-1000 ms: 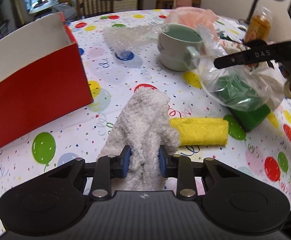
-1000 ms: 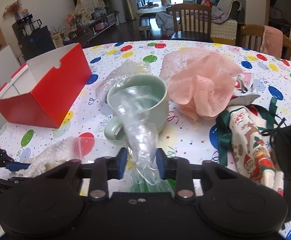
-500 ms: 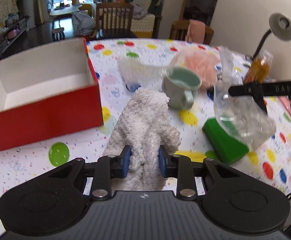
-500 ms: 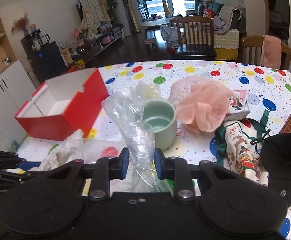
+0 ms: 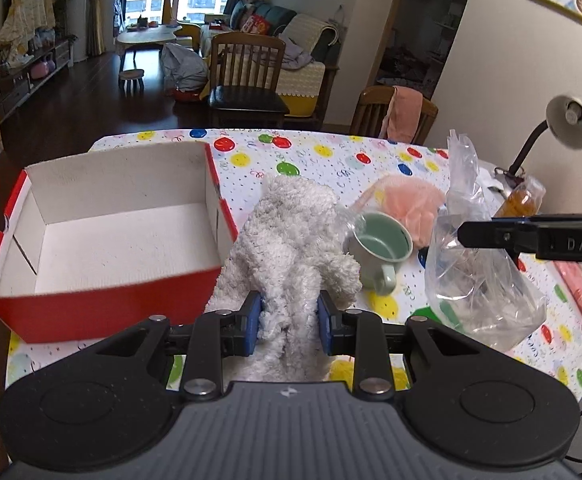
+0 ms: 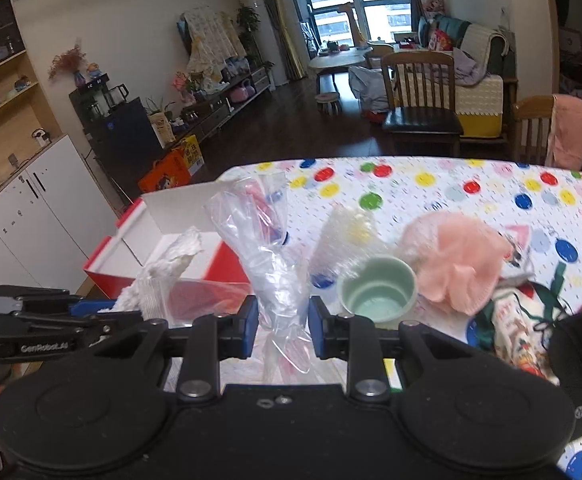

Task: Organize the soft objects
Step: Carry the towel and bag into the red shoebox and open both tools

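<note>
Hanging from the left gripper (image 5: 289, 318), a fluffy white cloth (image 5: 295, 248) is blocking part of the table (image 5: 331, 156) behind it, and its lower end is disappearing under the gripper body. The blue pads are pressing into it from both sides, nearly together. Just left of it, the red box (image 5: 103, 300) is sitting open with its white inside bare. To the right, the green mug (image 5: 381, 246) is showing nothing inside, and a pink mesh puff (image 5: 415, 202) is peeking out behind it. The right gripper is reaching in from the right edge, mostly cut off, with a clear plastic bag (image 5: 479, 276) dangling from it; something green is blurring through the bag's bottom, too hazy to name.

Looking from the right wrist, the right gripper (image 6: 283, 326) is pinching the bag's (image 6: 269, 256) twisted neck between narrowly spaced pads. The bag is hiding part of the box (image 6: 159, 232). The left gripper (image 6: 103, 314) is poking in at the left, the white cloth (image 6: 163, 276) bunched at its tip. A printed fabric bundle (image 6: 519, 336) and a black object (image 6: 579, 360) are crowding the right edge, half hidden.
</note>
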`<move>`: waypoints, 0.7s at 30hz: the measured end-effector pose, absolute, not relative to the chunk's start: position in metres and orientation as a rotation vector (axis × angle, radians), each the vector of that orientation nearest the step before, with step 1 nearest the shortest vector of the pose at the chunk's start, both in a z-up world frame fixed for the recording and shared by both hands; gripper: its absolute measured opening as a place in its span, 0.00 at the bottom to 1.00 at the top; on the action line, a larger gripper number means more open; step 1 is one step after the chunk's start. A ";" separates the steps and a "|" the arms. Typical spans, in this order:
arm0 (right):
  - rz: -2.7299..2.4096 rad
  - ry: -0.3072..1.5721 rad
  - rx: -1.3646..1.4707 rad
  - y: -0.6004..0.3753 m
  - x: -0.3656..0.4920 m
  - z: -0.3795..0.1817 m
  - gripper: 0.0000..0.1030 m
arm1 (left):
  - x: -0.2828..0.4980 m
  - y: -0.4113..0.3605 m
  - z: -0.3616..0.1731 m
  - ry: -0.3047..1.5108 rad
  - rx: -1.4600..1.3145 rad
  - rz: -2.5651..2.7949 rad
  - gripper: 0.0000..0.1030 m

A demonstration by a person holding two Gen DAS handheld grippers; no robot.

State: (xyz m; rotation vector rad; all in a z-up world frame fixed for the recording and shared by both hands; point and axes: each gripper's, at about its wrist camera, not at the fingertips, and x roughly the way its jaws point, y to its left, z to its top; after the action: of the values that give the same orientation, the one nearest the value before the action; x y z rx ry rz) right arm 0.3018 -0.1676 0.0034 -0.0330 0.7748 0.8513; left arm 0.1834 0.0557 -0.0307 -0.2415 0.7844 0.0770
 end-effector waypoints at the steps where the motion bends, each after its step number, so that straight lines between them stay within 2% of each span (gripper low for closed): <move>1: 0.846 0.772 -0.036 -0.161 0.301 0.006 0.26 | 0.185 0.062 -0.029 0.785 -0.247 0.075 0.28; 11: 0.841 0.748 -0.050 -0.082 0.296 0.027 0.26 | 0.197 0.132 -0.005 0.760 -0.228 0.077 0.28; 21: 0.851 0.750 -0.074 0.009 0.302 0.024 0.26 | 0.208 0.209 -0.009 0.789 -0.226 0.157 0.28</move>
State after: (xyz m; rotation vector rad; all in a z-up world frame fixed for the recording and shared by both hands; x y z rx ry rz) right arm 0.3023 0.0095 0.0238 -0.0739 0.7505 0.8511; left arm 0.2079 0.2089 -0.0092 -0.2255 0.7892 0.1572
